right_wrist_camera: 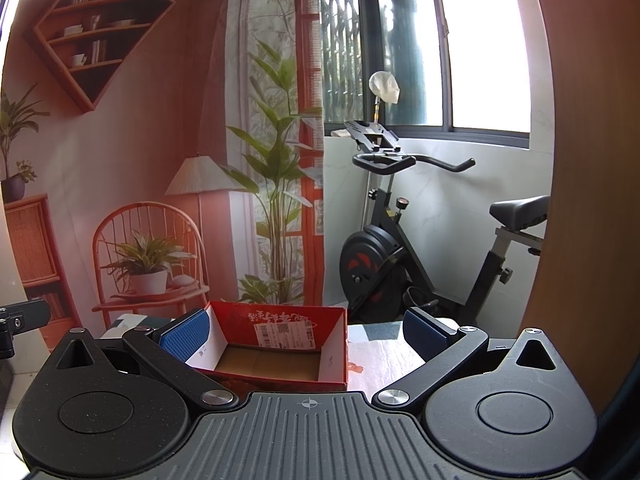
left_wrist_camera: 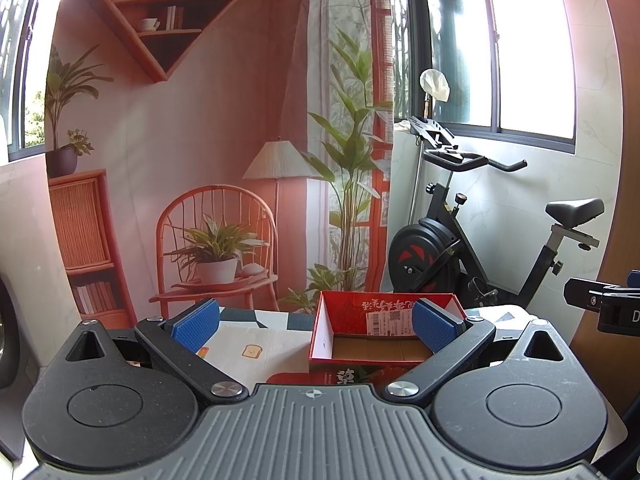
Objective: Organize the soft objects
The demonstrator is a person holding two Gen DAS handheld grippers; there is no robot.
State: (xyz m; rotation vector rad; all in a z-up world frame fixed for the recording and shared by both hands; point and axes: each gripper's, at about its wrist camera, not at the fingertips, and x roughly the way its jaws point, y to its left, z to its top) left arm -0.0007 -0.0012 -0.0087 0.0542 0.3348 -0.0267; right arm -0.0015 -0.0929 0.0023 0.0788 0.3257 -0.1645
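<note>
An open red cardboard box (left_wrist_camera: 372, 316) with a white shipping label stands on the table, empty, its brown floor showing. It also shows in the right wrist view (right_wrist_camera: 280, 326). My left gripper (left_wrist_camera: 316, 326) is open and empty, its blue pads (left_wrist_camera: 195, 326) spread wide just short of the box. My right gripper (right_wrist_camera: 306, 334) is open and empty too, its left pad (right_wrist_camera: 185, 333) in front of the box's left wall. No soft object is in view.
The table (left_wrist_camera: 240, 340) has a patterned cloth with a toast print. A printed room backdrop (left_wrist_camera: 200, 140) hangs behind it. An exercise bike (left_wrist_camera: 460, 240) stands by the window at the right. The right gripper's body (left_wrist_camera: 608, 304) shows at the left view's right edge.
</note>
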